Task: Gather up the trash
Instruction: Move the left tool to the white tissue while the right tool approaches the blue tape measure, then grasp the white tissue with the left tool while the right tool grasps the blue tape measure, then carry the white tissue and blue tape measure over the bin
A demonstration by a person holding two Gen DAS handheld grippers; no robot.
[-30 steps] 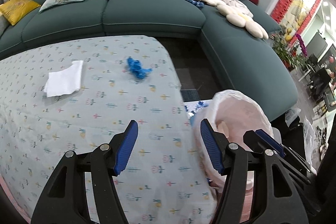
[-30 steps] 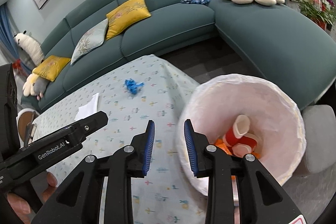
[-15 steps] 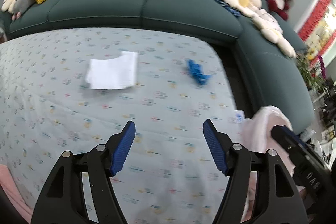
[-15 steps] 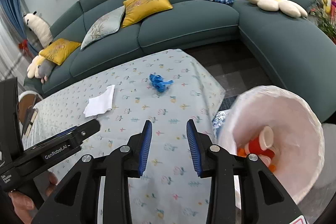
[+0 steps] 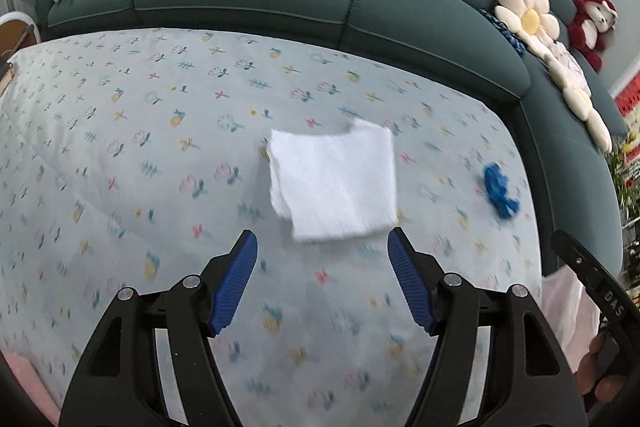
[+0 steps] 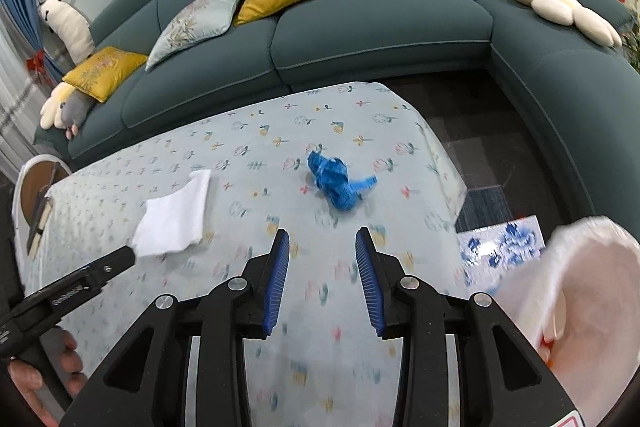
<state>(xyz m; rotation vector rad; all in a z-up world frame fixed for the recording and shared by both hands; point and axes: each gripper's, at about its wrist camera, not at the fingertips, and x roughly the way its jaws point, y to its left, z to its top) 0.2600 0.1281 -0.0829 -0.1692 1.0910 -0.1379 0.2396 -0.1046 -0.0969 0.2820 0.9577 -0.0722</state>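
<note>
A white folded tissue (image 5: 332,183) lies flat on the flowered tablecloth (image 5: 160,147), just beyond the tips of my left gripper (image 5: 322,237). That gripper is open and points down at it with nothing between the pads. A crumpled blue scrap (image 6: 336,183) lies further right on the cloth, a short way ahead of my right gripper (image 6: 322,234), which is open and holds nothing. The tissue (image 6: 176,219) also shows at the left of the right wrist view, beside a finger of the left gripper (image 6: 80,283). The bin with a white bag (image 6: 580,299) stands off the table's right end.
A teal corner sofa (image 6: 360,39) with cushions and plush toys wraps the far and right sides. Dark floor (image 6: 480,147) separates table and sofa. A blue-and-white patterned sheet (image 6: 500,243) lies by the bin. A round side table (image 6: 36,187) stands at the left.
Both grippers have swung left from the bin to over the table and sunk lower. The tissue now sits right before the left gripper and the blue scrap before the right. Both jaws stand slightly wider.
</note>
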